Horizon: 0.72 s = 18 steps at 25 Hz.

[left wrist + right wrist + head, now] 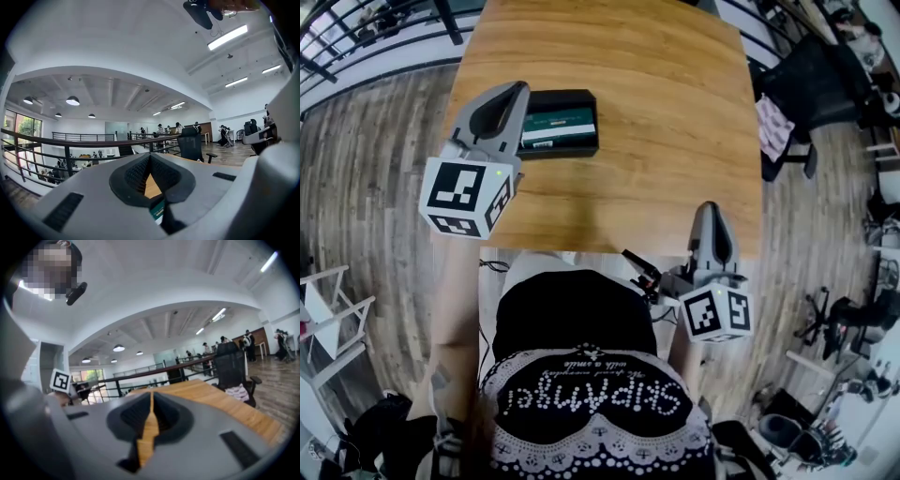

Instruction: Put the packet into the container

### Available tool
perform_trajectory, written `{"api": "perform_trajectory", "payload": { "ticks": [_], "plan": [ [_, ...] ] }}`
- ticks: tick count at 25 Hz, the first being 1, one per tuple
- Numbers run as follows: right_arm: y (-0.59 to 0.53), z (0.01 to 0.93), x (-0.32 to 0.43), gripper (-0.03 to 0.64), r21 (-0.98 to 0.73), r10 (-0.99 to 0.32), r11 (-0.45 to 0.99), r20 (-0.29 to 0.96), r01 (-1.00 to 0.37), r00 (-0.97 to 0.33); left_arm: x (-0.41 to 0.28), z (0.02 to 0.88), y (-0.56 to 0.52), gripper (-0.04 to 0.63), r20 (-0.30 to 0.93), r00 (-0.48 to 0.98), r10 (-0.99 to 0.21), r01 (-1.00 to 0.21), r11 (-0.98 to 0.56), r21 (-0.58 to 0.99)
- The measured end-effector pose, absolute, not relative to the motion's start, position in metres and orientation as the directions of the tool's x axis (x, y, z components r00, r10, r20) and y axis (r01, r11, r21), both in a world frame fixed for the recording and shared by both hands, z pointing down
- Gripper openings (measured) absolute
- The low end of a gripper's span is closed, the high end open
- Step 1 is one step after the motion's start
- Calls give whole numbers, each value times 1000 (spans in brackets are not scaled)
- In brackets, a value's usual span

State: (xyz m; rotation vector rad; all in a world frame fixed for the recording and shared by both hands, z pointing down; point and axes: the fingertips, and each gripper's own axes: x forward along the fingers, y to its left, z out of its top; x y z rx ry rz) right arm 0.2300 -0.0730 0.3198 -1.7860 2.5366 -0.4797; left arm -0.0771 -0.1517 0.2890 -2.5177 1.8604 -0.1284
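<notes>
head view: the container [574, 97] sits upper left on the table [675, 112], with the packet [558, 127] lying flat inside and nothing else in it. the left gripper [518, 89] hangs just beside its left edge, so a careless swing could knock it askew.
left gripper view: jaws clenched and empty, with the packet glimpsed beneath.
right gripper view: the right gripper [151, 401] is pressed closed on nothing.

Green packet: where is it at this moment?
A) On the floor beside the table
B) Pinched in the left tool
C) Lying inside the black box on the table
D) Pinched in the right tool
C: the green packet lies inside the black box on the table, and the left tool and right tool are both closed with nothing in them.
</notes>
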Motion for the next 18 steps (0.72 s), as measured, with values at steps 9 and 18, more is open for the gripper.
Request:
{"api": "perform_trajectory", "payload": {
  "ticks": [9, 18],
  "plan": [
    [-67, 314, 229, 40, -248, -914, 332, 154, -910, -375, -80, 264, -118, 31, 8, 259, -966, -965, -259, -38],
    [-61, 315, 231, 40, -251, -913, 339, 145, -907, -381, -78, 271, -70, 31, -11, 205, -979, -979, -205, 19]
  ]
}}
